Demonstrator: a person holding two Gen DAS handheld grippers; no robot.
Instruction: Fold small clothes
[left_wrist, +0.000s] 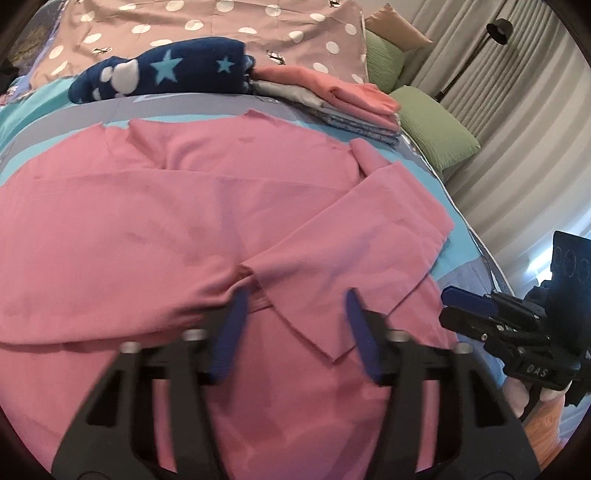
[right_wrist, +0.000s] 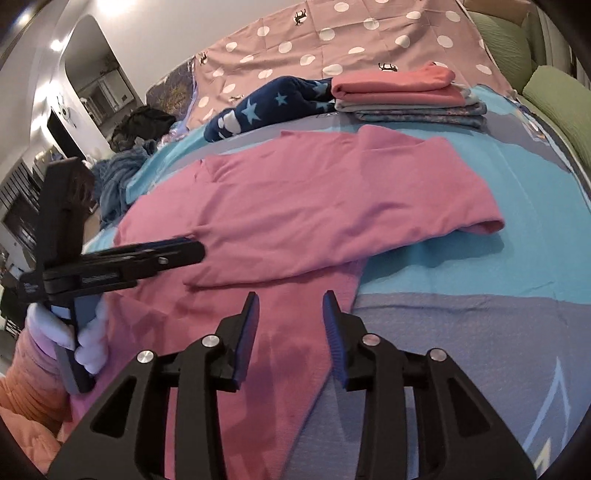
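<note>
A pink long-sleeved top (left_wrist: 155, 236) lies spread on the bed, one sleeve folded across its body (left_wrist: 347, 236). It also shows in the right wrist view (right_wrist: 314, 199). My left gripper (left_wrist: 295, 295) is open just above the top, its blue fingers either side of the sleeve's edge, holding nothing. It shows from the side in the right wrist view (right_wrist: 177, 249). My right gripper (right_wrist: 290, 299) is open and empty over the top's lower right edge. It also shows in the left wrist view (left_wrist: 461, 306) at the right.
A stack of folded clothes (right_wrist: 406, 96) with a coral piece on top sits at the far side of the bed. A navy star-patterned garment (right_wrist: 266, 105) lies beside it. Green pillows (left_wrist: 432, 125) lie at the right. A polka-dot cover (right_wrist: 332, 40) lies behind.
</note>
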